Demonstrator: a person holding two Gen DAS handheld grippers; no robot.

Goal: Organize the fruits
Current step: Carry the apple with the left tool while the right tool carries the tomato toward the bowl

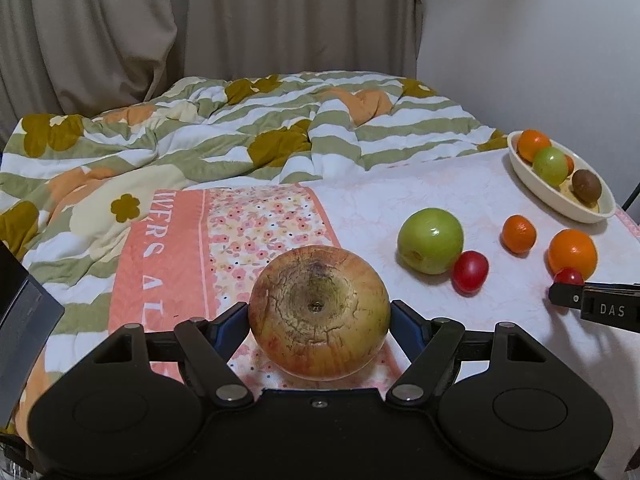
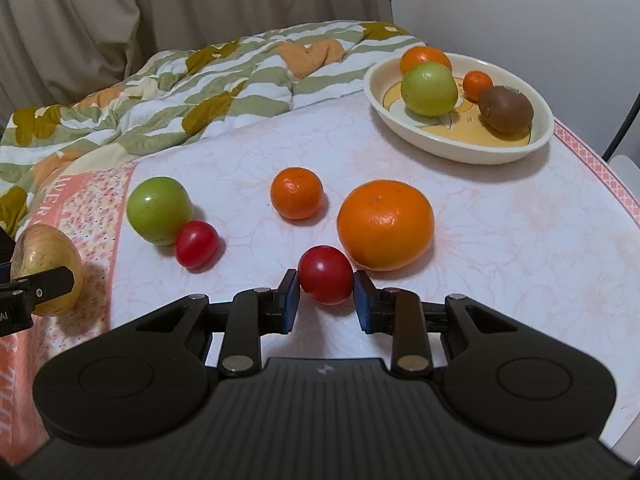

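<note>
Already I had both tools loaded. At the bottom centre of the right wrist view, my right gripper (image 2: 325, 292) had its jaws closed narrow on a small red tomato (image 2: 326, 280), the blue pads (image 2: 291, 300) pressing its sides while it sat on the pale cloth (image 2: 500, 240). At lower centre of the left wrist view, my left gripper (image 1: 319, 320) held a yellowish russeted apple (image 1: 319, 312) across wide jaws.

To do this step well, I judged I should lift the tomato straight up first: the big orange (image 2: 386, 225) lay just beside it, upper right, and a sideways drag could have rolled it. A gentle squeeze seemed wise, since the skin looked soft.

Farther up, a small orange (image 2: 297, 193), a green apple (image 2: 159, 210) and a second tomato (image 2: 197, 243) touching it lay mid-frame. Open cloth ran right of the big orange toward the dish (image 2: 400, 120) at upper right, which already held fruit; the cloth's edge curved close behind it.
</note>
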